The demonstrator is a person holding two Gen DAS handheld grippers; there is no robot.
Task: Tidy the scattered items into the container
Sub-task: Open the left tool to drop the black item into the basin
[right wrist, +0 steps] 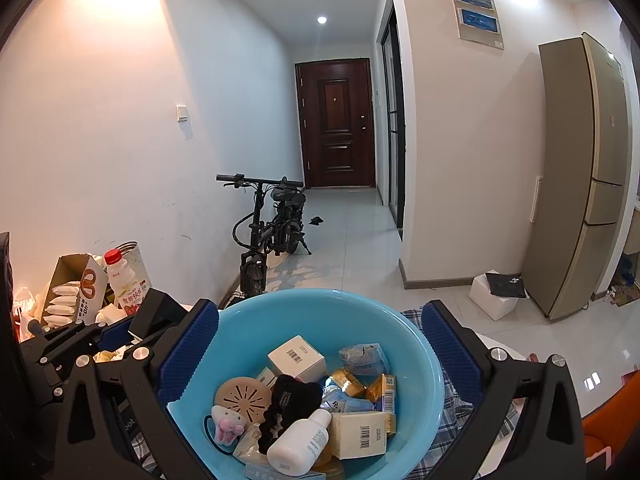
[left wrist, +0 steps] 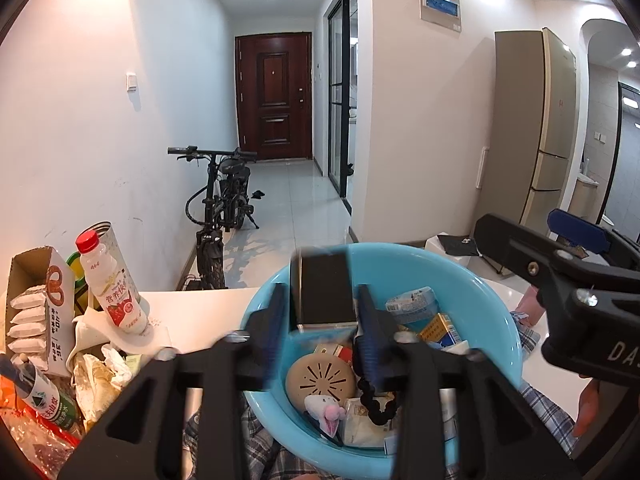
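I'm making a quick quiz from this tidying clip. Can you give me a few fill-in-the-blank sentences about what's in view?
1. The small items lie in a basin coloured ____.
2. The milk bottle on the table has a ____ cap.
3. Parked by the hallway wall is a black ____.
4. At the hallway's far end is a closed door coloured dark ____.

Missing words: blue; red; bike; brown

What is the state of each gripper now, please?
Left gripper: open, holding nothing; a dark box in the blue basin shows between its fingers.
Right gripper: open wide, empty, over the basin.
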